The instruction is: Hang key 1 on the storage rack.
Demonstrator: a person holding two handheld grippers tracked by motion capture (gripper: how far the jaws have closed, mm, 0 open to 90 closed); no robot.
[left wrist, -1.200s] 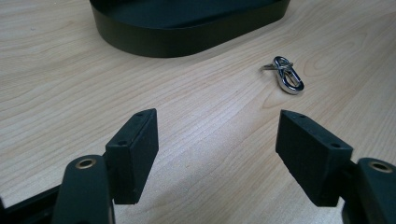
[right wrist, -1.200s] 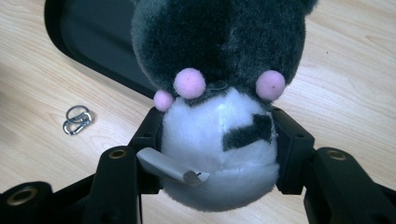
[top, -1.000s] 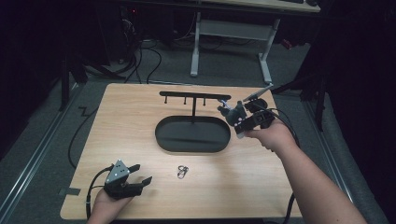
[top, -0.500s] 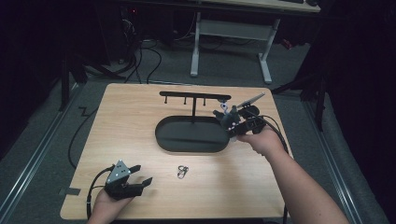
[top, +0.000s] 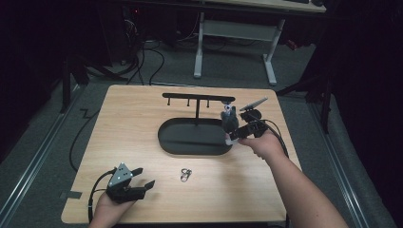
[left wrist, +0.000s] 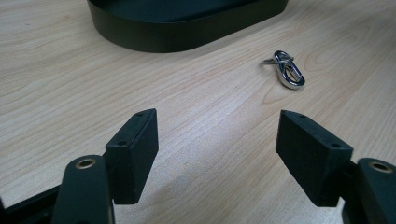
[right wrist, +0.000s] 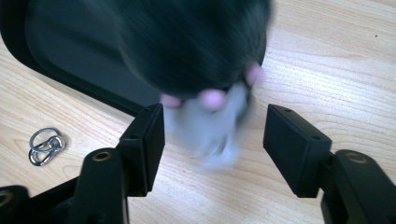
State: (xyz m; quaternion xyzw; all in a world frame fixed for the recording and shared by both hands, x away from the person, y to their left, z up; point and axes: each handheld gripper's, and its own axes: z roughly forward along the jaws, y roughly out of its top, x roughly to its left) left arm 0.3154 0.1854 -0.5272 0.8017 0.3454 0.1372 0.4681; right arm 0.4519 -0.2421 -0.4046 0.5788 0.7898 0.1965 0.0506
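My right claw (right wrist: 212,140) is apart around the dangling plush (right wrist: 205,70), blurred; closing now could miss and drop it off the tray (right wrist: 60,51).

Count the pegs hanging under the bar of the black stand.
3. They hang in a row under the bar: the left peg, the middle peg and the right peg. The plush toy near the bar's right end may hide another.

Motion-blurred dark grey plush toy (right wrist: 196,51) between the right gripper (right wrist: 212,130) jaws, contact unclear, black oval tray (left wrist: 187,21) cut off by frame top, left gripper (left wrist: 217,144) arms cropped below
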